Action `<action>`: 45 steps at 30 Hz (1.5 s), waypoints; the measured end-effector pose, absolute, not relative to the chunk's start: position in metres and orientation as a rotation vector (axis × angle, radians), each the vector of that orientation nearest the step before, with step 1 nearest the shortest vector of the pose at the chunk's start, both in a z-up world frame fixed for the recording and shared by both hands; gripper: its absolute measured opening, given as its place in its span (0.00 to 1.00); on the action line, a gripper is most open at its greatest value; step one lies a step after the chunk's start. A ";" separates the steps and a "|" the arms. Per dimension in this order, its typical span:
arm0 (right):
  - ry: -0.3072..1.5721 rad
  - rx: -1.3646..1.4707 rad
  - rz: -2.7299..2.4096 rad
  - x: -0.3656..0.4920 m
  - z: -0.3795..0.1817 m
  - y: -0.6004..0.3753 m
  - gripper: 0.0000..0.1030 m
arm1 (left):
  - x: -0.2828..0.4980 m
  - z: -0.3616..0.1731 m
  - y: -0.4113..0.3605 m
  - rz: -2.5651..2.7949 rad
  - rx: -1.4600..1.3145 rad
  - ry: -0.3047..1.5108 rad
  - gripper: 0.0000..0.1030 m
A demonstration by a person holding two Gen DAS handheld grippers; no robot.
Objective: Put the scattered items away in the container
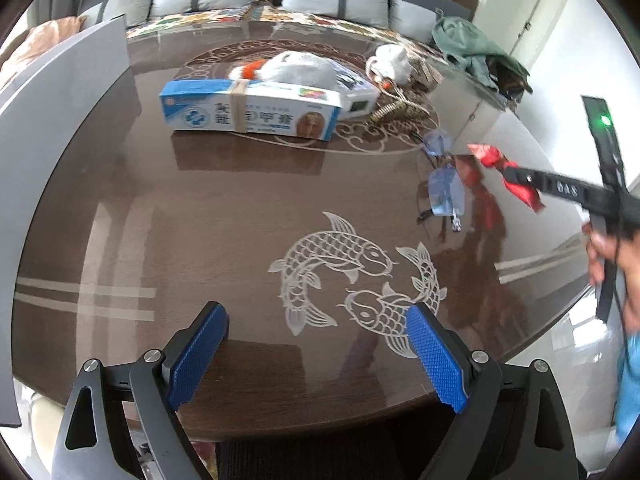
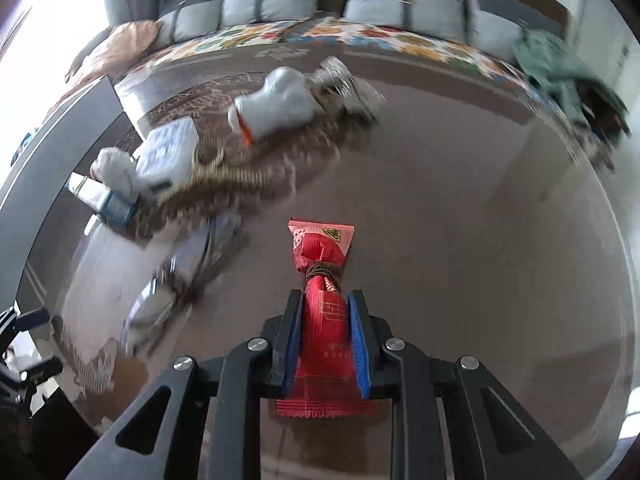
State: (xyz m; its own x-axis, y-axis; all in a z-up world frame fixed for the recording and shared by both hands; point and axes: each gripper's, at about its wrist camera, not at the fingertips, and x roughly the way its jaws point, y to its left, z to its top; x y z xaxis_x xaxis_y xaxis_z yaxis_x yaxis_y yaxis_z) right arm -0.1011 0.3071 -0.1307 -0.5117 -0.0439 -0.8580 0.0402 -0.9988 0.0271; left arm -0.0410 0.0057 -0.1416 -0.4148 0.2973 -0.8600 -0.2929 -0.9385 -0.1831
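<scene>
Two grippers show over a dark glossy table (image 1: 120,208) etched with fish. The right gripper (image 2: 326,320) pinches a red snack packet (image 2: 322,320) between its blue pads, lifted above the tabletop. The left gripper (image 1: 316,348) hangs spread wide, holding nothing. Farther off lie a blue-and-white box (image 1: 252,110), folded glasses (image 1: 444,188) and a white plush toy (image 2: 280,104).

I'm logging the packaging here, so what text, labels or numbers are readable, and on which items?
Blue and white box: large Chinese characters on its side, "灰", "趾" and "甲" legible, the rest unsure.
Right gripper: small white marks on its finger, roughly "6 4 S", unsure.
Red wrapper: pale printing and a triangular sign at its far end, too small and blurred to read.
Small white box: print unreadable.
</scene>
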 end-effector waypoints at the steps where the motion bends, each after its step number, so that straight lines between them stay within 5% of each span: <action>1: -0.046 1.515 -2.710 -0.092 -0.133 0.308 0.25 | -0.040 -0.141 0.009 2.382 -1.447 0.014 0.89; 3: -0.140 1.472 -2.760 -0.078 -0.135 0.310 0.31 | -0.038 -0.140 0.014 2.381 -1.441 0.054 0.89; 5: -0.226 1.418 -2.820 -0.066 -0.131 0.312 0.50 | -0.035 -0.136 0.016 2.396 -1.423 0.081 0.89; 14: -0.030 1.362 -3.077 -0.023 -0.112 0.308 0.50 | -0.034 -0.138 0.021 2.391 -1.424 0.123 0.89; 24: -0.409 1.336 -3.074 0.028 -0.129 0.326 0.50 | -0.031 -0.136 0.024 2.409 -1.416 0.159 0.89; 45: -0.432 1.389 -3.072 0.047 -0.152 0.309 0.59 | -0.038 -0.150 0.022 2.428 -1.534 0.181 0.90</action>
State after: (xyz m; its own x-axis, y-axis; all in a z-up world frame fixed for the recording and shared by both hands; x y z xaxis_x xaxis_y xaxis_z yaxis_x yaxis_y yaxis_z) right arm 0.0475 0.3093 -0.1525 -0.6384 0.1281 -0.7590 -0.3324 -0.9353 0.1217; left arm -0.0377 0.0220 -0.1500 -0.4072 0.1538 -0.9003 -0.2858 -0.9577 -0.0344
